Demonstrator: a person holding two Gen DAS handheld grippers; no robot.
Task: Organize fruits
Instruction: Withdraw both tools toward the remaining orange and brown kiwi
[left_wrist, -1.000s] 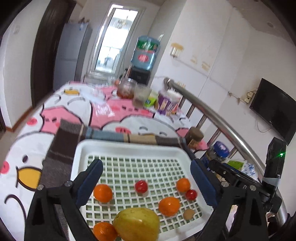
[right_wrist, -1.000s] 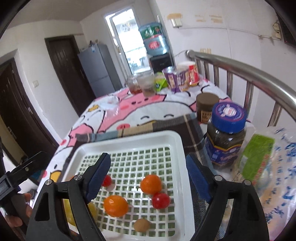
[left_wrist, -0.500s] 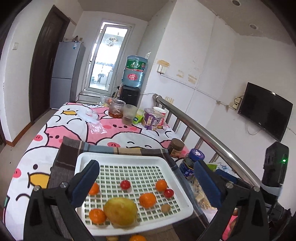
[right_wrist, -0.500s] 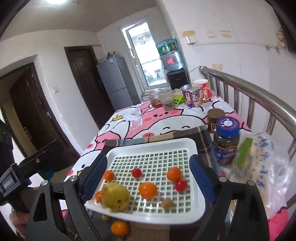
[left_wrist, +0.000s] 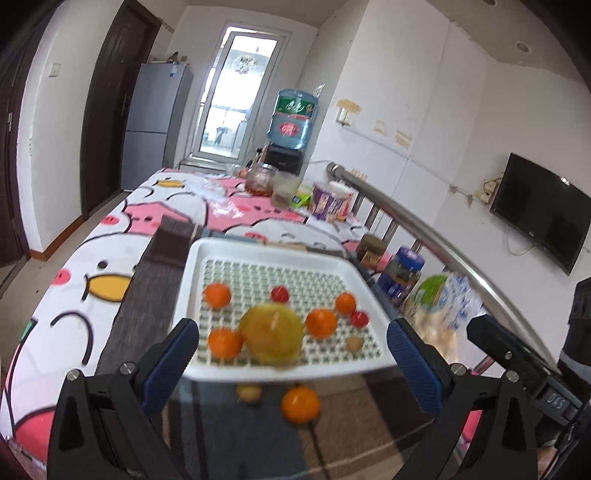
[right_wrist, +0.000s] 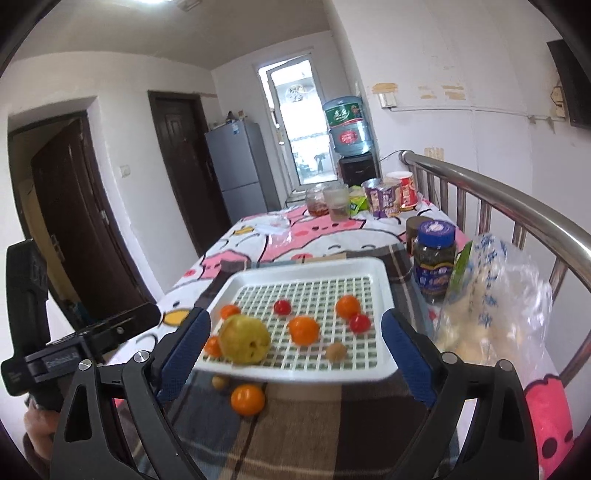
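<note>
A white slotted tray (left_wrist: 266, 254) (right_wrist: 382, 280) lies on a plaid cloth on the table. It holds a large yellow-green pear (left_wrist: 271, 336) (right_wrist: 245, 338), several oranges such as one (left_wrist: 321, 323) (right_wrist: 303, 330), two small red tomatoes (left_wrist: 279, 293) (right_wrist: 359, 322) and a small brown fruit (left_wrist: 354, 344) (right_wrist: 335, 350). An orange (left_wrist: 300, 403) (right_wrist: 248, 398) and a small brown fruit (left_wrist: 249, 392) (right_wrist: 218, 381) lie on the cloth in front of the tray. My left gripper (left_wrist: 291, 365) and right gripper (right_wrist: 291, 358) are open and empty, held back from the tray's near edge.
Jars (right_wrist: 434, 258), a plastic bag (right_wrist: 491, 295) and a metal rail (right_wrist: 498, 195) stand along the right. Cups and jars (right_wrist: 380, 201) stand at the table's far end. The plaid cloth (right_wrist: 314, 424) covers the near table.
Both grippers have pulled back and risen away from the tray. The orange and small brown fruit in front of the tray have come into view.
</note>
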